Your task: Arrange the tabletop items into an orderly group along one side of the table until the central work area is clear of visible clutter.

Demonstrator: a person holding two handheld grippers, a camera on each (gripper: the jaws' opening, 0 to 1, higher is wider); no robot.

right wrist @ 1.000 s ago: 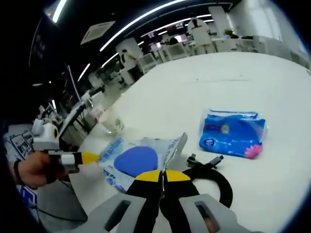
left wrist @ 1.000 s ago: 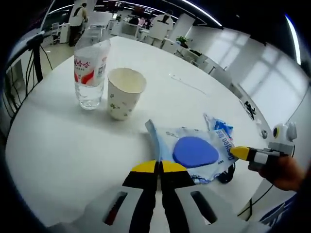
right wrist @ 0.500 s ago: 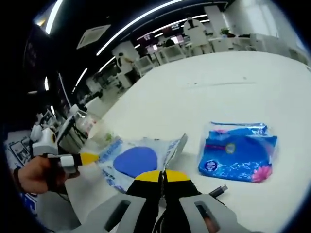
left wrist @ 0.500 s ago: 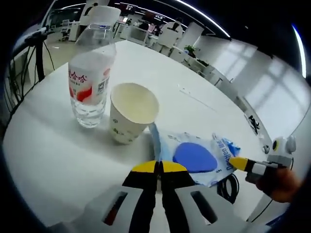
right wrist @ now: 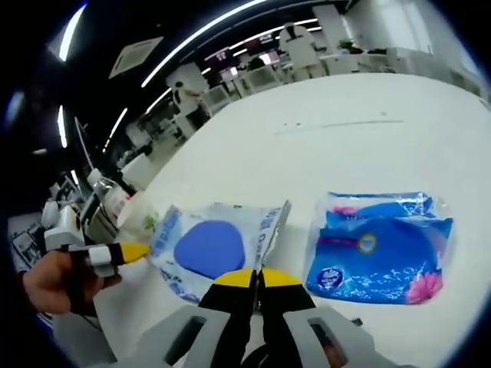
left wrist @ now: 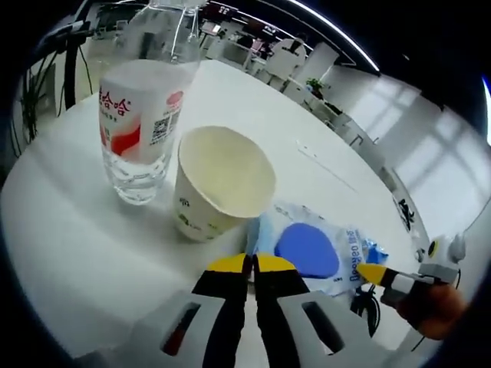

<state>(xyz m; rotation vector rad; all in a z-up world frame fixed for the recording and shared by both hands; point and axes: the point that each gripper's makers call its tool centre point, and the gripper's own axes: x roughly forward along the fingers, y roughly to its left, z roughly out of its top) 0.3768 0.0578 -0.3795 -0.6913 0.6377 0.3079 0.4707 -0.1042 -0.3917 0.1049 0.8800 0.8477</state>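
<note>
Both grippers have carried the clear packet with the blue pad (left wrist: 311, 249) across the white table (left wrist: 84, 230) toward the paper cup (left wrist: 219, 184) and the water bottle (left wrist: 142, 123). A second ago, in the left gripper view, the packet lay well apart from the cup; now its near edge sits just beside the cup's base, possibly touching it, though the cup's rim hides the contact. The bottle stands upright just left of the cup, the two nearly touching.

The left gripper (left wrist: 249, 264) has its yellow-tipped jaws closed together on the packet's near edge. The right gripper (right wrist: 257, 277) is likewise pinched on the packet's opposite edge, which stands up as a thin ridge between its jaws; in the left gripper view it enters from the right (left wrist: 376, 274), held by a hand (left wrist: 426, 310). So the packet is stretched between the two grippers, held at both ends.

In the right gripper view the blue tissue pack (right wrist: 380, 245) lies flat on the table just right of the packet, apart from it. The black cable that showed near the right gripper a second ago has slipped almost out of that view; a dark loop of it (left wrist: 364, 303) shows low at the right of the left gripper view.

I judge the grouping is under way: bottle, cup and packet now cluster at one side, while the tissue pack and cable are yet to join them
</note>
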